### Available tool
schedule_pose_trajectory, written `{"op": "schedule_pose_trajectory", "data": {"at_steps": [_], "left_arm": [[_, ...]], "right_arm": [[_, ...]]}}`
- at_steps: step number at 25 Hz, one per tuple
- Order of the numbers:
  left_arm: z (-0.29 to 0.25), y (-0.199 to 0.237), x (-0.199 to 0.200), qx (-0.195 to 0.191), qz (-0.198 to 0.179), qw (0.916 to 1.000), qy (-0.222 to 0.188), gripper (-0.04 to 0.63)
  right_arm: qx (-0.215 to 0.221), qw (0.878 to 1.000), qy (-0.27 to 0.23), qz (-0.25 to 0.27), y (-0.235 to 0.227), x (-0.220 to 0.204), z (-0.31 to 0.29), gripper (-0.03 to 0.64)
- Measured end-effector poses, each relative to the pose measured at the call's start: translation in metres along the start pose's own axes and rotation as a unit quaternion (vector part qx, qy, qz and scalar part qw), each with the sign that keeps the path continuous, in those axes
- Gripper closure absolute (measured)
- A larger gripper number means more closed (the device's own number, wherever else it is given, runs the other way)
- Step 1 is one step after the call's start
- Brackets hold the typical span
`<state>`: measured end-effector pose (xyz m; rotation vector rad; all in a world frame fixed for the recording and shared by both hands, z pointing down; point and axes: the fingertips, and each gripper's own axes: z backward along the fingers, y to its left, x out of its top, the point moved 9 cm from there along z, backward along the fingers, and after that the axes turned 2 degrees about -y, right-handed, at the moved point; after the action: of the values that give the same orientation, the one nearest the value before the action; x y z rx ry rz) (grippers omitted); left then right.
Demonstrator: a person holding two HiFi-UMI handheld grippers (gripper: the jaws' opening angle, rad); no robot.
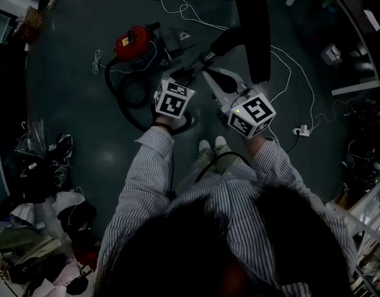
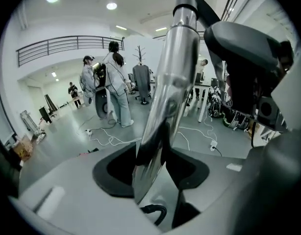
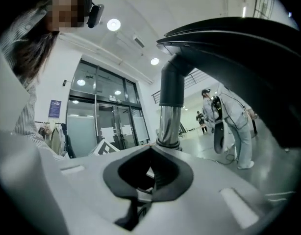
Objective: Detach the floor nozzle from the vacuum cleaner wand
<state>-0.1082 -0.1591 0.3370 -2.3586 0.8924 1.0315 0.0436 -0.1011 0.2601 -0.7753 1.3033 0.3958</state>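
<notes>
Gripping the chrome wand (image 2: 175,82) between closed jaws, the left gripper (image 2: 153,173) holds the tube up off the floor, with the red canister (image 1: 133,42) lying below. Over to the right gripper (image 3: 151,147): jaws fully together, tips right at the wand's collar, pinching nothing I can make out. Above it the floor nozzle (image 3: 238,58) sits seated on the wand, so nothing is detached yet. By my reading, the release and pull-off remain.
</notes>
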Motion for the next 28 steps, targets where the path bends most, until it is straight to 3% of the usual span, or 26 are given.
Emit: {"op": "schedule_pose_trajectory", "data": {"at_steps": [6, 10, 16, 21, 28], "left_arm": [[0.071, 0.009, 0.026, 0.045, 0.021, 0.9957, -0.078, 0.403], [0.102, 0.011, 0.023, 0.057, 0.042, 0.9905, -0.118, 0.402], [0.133, 0.012, 0.017, 0.083, 0.092, 0.9745, -0.187, 0.397], [0.146, 0.016, 0.016, 0.070, 0.105, 0.9654, -0.228, 0.394], [0.152, 0.022, 0.010, 0.028, 0.091, 0.9597, -0.264, 0.394]], "right_arm": [[0.056, 0.996, -0.041, 0.048, 0.040, 0.041, -0.003, 0.615], [0.085, 0.992, -0.058, 0.077, 0.056, 0.055, -0.004, 0.615], [0.136, 0.984, -0.076, 0.090, 0.063, 0.065, -0.013, 0.615], [0.165, 0.978, -0.088, 0.092, 0.062, 0.072, -0.017, 0.615], [0.234, 0.963, -0.119, 0.061, 0.059, 0.085, -0.022, 0.612]]}}
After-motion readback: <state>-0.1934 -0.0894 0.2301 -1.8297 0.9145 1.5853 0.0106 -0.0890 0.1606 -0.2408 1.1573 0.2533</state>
